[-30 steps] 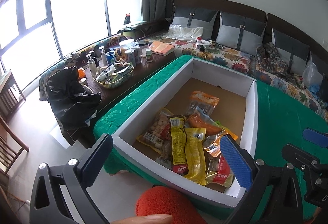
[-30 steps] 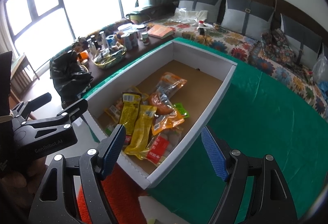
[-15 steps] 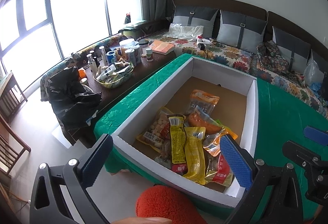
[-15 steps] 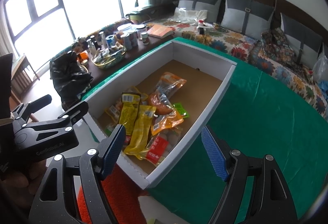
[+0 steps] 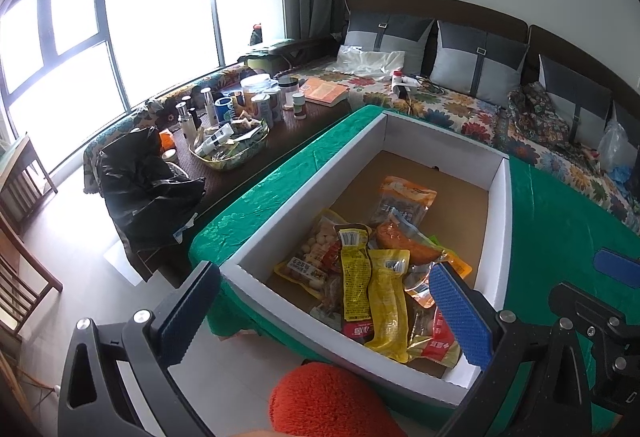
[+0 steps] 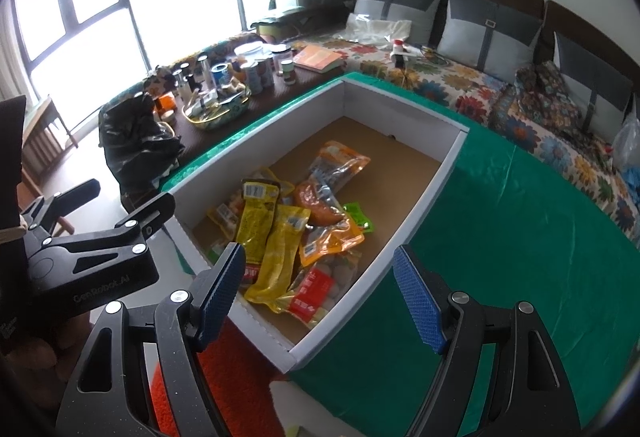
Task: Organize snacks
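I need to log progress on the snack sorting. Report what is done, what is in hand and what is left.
Done: nothing visibly sorted; the snack packets lie in a loose heap at the near end of the white cardboard box on the green tablecloth.
In hand: nothing; the left tongs and right tongs are open and empty, above the box's near end.
Left: all of the sorting.

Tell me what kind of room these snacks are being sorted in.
Most likely a home living room: a long sofa with a floral cover and grey cushions along the wall, a large window with curtains, and a dark side table crowded with jars and bottles.
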